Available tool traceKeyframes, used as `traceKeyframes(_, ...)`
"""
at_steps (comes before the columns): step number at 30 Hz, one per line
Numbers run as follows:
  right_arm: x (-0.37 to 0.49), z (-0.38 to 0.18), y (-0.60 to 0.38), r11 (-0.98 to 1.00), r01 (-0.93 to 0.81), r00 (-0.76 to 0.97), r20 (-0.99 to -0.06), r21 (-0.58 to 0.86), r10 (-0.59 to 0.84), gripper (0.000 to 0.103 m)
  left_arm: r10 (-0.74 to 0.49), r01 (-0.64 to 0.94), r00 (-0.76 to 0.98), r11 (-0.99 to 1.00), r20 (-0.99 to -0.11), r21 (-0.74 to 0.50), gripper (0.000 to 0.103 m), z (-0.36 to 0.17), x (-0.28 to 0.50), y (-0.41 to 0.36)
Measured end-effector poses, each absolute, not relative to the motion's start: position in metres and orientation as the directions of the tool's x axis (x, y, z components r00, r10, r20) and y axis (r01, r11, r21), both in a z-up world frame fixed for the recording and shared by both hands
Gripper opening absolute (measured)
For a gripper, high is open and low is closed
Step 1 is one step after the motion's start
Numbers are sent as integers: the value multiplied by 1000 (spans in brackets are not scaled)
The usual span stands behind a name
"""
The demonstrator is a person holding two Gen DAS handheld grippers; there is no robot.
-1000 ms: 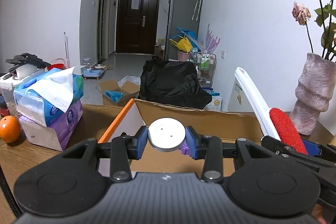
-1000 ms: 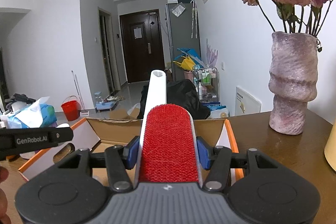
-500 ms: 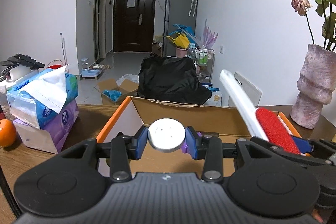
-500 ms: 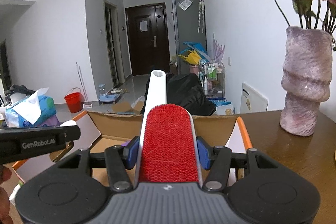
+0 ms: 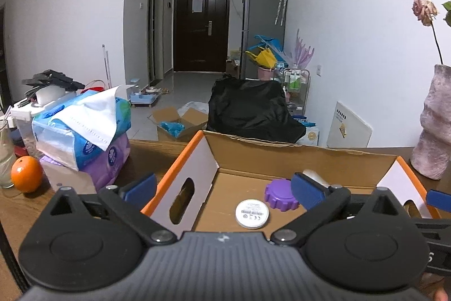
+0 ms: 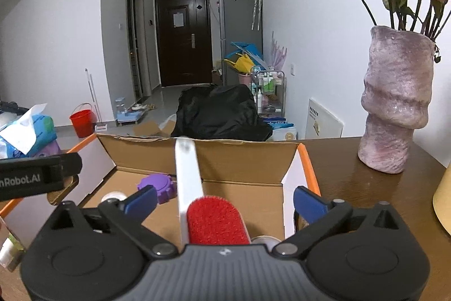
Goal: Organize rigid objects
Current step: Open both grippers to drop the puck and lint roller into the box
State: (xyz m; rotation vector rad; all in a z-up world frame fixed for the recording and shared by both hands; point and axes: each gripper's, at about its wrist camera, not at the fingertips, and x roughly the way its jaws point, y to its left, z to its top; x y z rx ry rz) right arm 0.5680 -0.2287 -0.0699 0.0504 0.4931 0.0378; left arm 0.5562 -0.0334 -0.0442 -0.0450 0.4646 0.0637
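Observation:
An open cardboard box [image 5: 282, 157] with orange edges stands on the wooden table. A white round disc [image 5: 252, 213] lies on its floor beside a purple ridged cap [image 5: 279, 193]. My left gripper [image 5: 224, 188] is open and empty above the box's near left side. In the right wrist view my right gripper [image 6: 224, 199] is open over the box [image 6: 242, 160]. The white-handled red lint brush [image 6: 214, 219] lies between its jaws, free of them, its handle leaning on the far wall. The purple cap [image 6: 157, 185] sits to the left.
Stacked tissue packs [image 5: 84, 129] and an orange [image 5: 26, 174] are left of the box. A pink vase with dried roses [image 6: 394, 103] stands to the right, and a yellow object [image 6: 444, 199] is at the right edge. Beyond the table is a cluttered hallway floor.
Both grippers opened. The white disc dropped from my left gripper onto the box floor. The lint brush dropped from my right gripper into the box.

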Motion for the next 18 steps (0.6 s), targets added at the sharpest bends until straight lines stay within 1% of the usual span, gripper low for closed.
traceKeyframes(18,558,-68,-227,998,-43,883,-465,55,64,103,57,-76,893,997,-447,-24,103,-43,552,-31)
